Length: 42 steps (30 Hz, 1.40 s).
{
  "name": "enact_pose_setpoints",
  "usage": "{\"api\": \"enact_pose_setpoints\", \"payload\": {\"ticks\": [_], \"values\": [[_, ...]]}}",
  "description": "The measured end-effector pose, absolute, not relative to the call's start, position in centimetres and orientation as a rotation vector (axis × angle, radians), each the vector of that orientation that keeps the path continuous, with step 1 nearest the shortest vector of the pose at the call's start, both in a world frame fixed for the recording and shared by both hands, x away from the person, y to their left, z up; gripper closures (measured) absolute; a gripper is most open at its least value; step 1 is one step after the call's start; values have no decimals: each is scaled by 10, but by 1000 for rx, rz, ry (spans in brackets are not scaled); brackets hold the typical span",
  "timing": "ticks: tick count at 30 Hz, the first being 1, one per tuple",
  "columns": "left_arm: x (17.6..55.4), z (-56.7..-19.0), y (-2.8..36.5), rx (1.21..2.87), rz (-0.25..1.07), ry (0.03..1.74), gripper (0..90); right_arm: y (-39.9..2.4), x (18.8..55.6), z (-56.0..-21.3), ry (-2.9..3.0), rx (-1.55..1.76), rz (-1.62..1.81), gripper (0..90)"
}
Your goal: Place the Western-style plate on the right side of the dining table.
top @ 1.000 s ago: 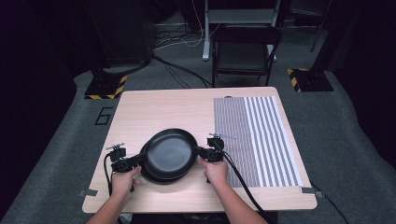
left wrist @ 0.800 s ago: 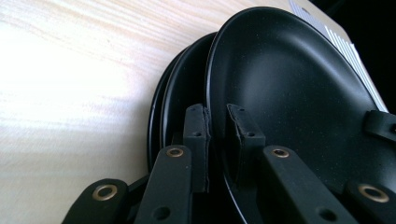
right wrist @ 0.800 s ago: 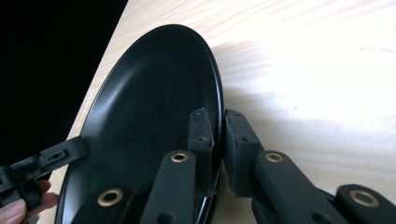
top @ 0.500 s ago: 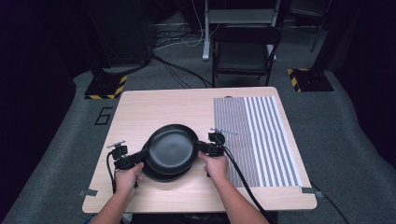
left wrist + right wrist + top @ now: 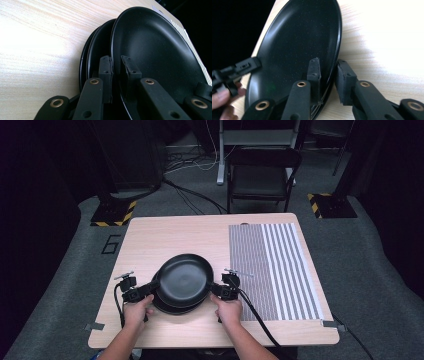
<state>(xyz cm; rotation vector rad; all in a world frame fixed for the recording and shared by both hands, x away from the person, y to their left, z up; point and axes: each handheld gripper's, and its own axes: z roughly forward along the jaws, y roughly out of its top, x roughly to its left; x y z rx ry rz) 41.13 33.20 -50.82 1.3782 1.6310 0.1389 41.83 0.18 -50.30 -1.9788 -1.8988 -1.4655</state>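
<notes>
A stack of black plates [image 5: 172, 307] lies near the front of the wooden table [image 5: 165, 235]. The top plate [image 5: 184, 280] is tilted above the two lower plates [image 5: 100, 45]. My left gripper [image 5: 152, 287] is shut on its left rim; in the left gripper view the jaws [image 5: 116, 61] pinch the rim of the top plate [image 5: 155, 50]. My right gripper [image 5: 214, 289] grips the opposite rim. Its jaws [image 5: 328, 63] have just been closing, with the rim of the plate [image 5: 297, 42] between them, one pad inside and one outside.
A black-and-white striped mat [image 5: 272, 265] covers the right part of the table. A dark chair [image 5: 260, 175] stands beyond the far edge, with cables on the floor behind. Bare wood lies behind the plates. The person's hands come in from the front edge.
The top plate has shifted slightly away from the person, off the lower plates, with both grippers at its rim. The right gripper has moved a little along with it.
</notes>
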Motion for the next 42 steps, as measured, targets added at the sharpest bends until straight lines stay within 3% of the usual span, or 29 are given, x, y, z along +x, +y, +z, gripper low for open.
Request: {"api": "enact_pose_setpoints", "payload": {"ticks": [18, 24, 42], "values": [[382, -505, 326, 1374, 106, 1634, 708, -1, 416, -506, -1858, -1996, -1523, 777], [375, -506, 321, 1389, 108, 1642, 727, -2, 416, -506, -1842, -2010, -1528, 785], [371, -516, 308, 1191, 77, 1744, 751, -1, 406, -508, -1717, -2064, -1524, 782]]}}
